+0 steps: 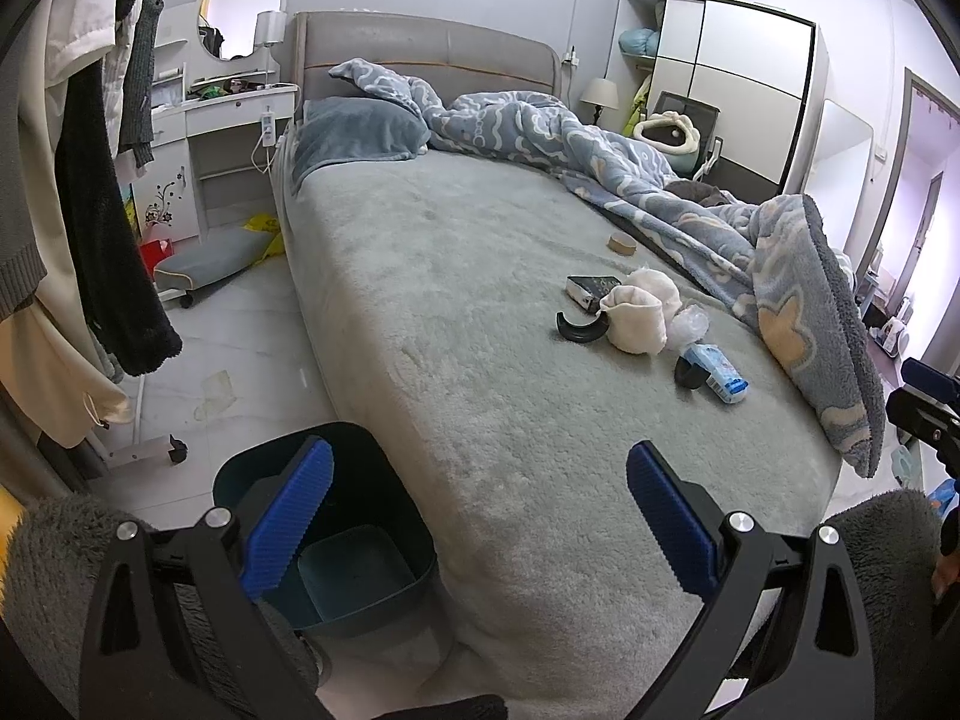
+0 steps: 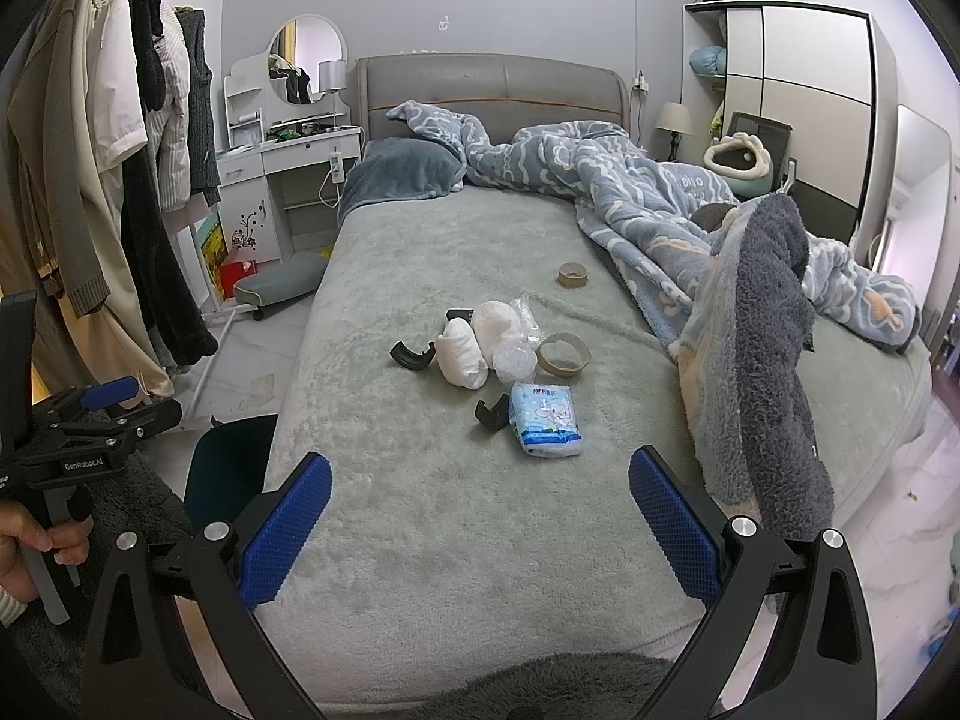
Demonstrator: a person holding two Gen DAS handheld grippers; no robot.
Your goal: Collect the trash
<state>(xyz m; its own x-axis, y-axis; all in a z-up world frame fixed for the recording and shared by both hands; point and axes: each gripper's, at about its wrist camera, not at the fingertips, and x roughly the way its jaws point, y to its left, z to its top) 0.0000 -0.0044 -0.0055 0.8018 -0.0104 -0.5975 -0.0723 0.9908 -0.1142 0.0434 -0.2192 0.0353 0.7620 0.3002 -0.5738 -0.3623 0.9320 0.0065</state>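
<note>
Both my left gripper [image 1: 480, 516] and right gripper [image 2: 480, 522] were spread wide, holding nothing. Trash sat mid-bed [image 2: 456, 540]: tissue pack [image 2: 545, 418], cardboard tape rings [image 2: 563, 354], perhaps crumpled plastic [image 2: 515, 360]. Dark bin [image 1: 360, 564] stood beside the bed.

Grey upholstered headboard [image 2: 492, 87] at far end of bed [image 2: 456, 516], grey plush cover on top. Blue patterned duvet [image 2: 630, 192] bunched along right side, grey-blue pillow [image 2: 402, 177] at top left. White dressing table [image 2: 288, 180] with oval mirror [image 2: 306, 57] left of bed. Coats on clothes rack [image 2: 120, 180] at left edge. Wardrobe [image 2: 804, 96] with white doors at right; table lamp [image 2: 673, 120] beside it.
</note>
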